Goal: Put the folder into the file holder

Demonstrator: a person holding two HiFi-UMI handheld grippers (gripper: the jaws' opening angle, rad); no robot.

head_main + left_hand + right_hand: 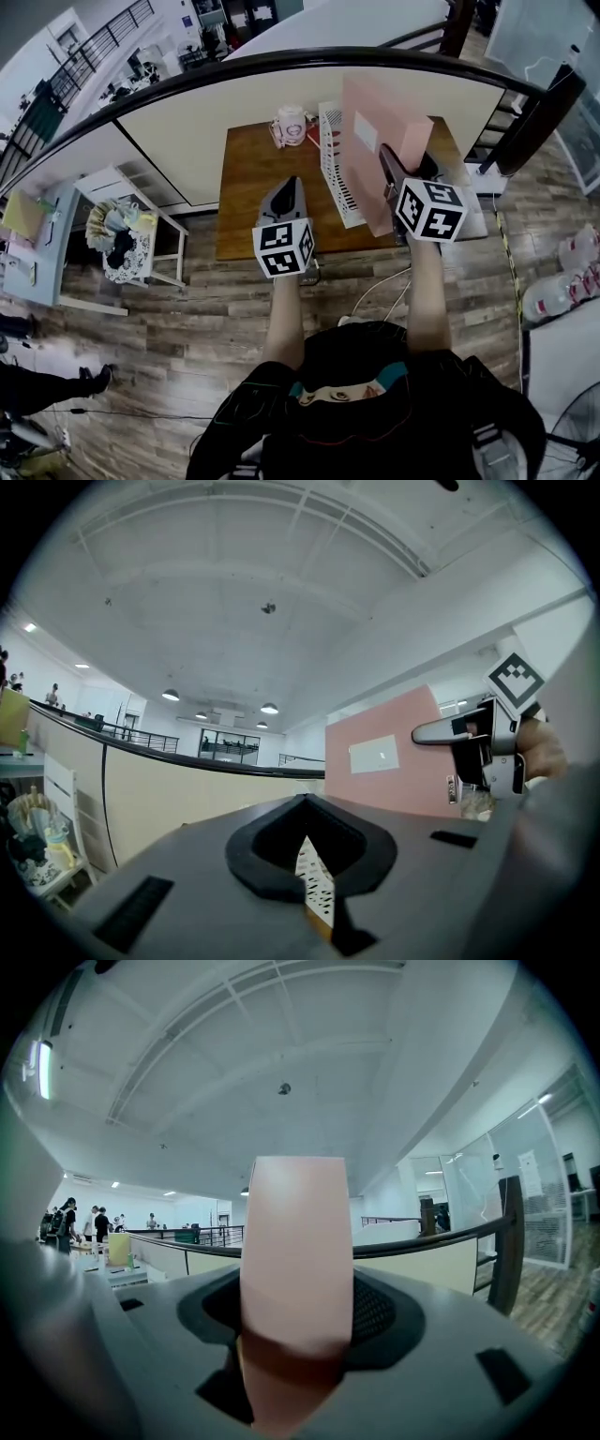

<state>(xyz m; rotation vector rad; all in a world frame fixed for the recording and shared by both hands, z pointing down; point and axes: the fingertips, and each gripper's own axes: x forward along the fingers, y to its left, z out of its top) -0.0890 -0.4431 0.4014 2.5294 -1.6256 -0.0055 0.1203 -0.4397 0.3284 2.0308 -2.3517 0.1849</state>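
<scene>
A pink folder [373, 141] stands upright in the air over the right side of the wooden table [248, 206], with my right gripper [390, 167] shut on its near edge. In the right gripper view the folder [296, 1260] fills the gap between the jaws. The white slotted file holder [332, 164] stands on the table just left of the folder. My left gripper [288, 185] hovers left of the holder, shut and holding nothing. In the left gripper view the folder [382, 761] and the right gripper [483, 752] show at right, and a sliver of the holder [314, 883] shows past the jaw tips.
A pale mug [291, 125] sits at the table's back edge, beside the holder. Behind the table runs a cream balcony wall with a dark curved rail [309, 62]. A white cart with clutter [127, 234] stands left of the table on the wood floor.
</scene>
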